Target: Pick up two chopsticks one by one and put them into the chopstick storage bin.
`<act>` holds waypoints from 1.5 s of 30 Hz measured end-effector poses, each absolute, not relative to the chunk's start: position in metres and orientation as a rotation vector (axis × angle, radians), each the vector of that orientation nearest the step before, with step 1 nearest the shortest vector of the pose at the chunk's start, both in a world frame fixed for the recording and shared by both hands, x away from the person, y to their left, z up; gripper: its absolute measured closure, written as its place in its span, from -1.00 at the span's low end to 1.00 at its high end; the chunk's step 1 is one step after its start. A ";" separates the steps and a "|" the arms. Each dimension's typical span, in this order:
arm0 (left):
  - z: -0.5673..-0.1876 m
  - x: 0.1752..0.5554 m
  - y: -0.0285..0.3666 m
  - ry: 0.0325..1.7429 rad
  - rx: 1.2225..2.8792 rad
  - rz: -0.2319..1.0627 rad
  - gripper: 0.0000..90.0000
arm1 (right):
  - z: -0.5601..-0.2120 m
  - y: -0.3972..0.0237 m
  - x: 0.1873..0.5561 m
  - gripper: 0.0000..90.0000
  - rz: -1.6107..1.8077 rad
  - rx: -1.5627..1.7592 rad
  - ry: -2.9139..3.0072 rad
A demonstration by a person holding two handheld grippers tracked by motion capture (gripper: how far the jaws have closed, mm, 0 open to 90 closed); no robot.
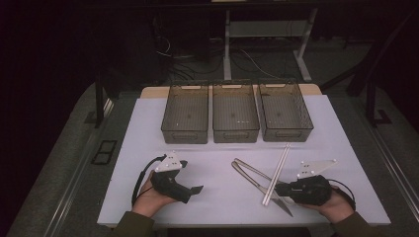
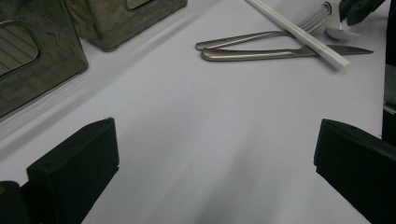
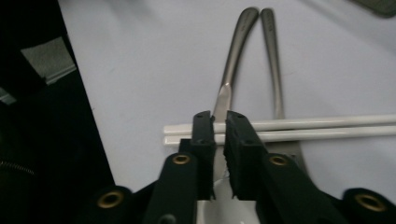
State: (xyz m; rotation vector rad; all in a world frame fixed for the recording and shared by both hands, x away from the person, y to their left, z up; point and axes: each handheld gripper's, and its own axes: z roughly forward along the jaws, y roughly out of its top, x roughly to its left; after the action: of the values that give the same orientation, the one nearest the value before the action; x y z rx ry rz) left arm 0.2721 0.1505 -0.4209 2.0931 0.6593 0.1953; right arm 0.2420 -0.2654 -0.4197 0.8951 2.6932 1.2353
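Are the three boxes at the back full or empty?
Empty, as far as it shows. In the high view the three bins show bare floors; the cutlery lies outside on the table.

Standing in a row at twelve o'clock on the white sheet (image 1: pixel 217 197): three translucent grey plastic bins, left bin (image 1: pixel 185 134), middle bin (image 1: pixel 235 134), right bin (image 1: pixel 286 133), side by side. Lying at four o'clock of the sheet's middle, before the right bin: a steel table knife (image 1: pixel 252 180) and a steel fork (image 1: pixel 252 169), handles meeting at ten o'clock and spreading toward four. Crossing over both: a pair of white plastic chopsticks (image 1: pixel 276 173), running from one o'clock to seven. Resting at five o'clock, the right gripper (image 1: pixel 279 188), clamping a white ceramic spoon (image 2: pixel 337 30) just beside the knife blade. Sitting at seven o'clock, well apart from the cutlery, the left gripper (image 1: pixel 197 189), jaws gaping over bare sheet.
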 end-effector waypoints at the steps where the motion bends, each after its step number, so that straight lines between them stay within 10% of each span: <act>1: -0.421 0.272 0.151 0.659 2.093 0.195 -1.00 | -0.420 -0.265 0.242 0.85 1.235 0.895 2.693; 45: -0.422 0.271 0.151 0.660 2.098 0.188 -1.00 | -0.439 -0.216 0.254 0.99 1.062 0.770 2.823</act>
State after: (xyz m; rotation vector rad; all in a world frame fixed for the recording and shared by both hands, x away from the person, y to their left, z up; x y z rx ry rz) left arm 0.2713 0.1507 -0.4216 2.0981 0.6601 0.1879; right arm 0.2543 -0.2162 -0.4392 0.7702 2.8227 1.0618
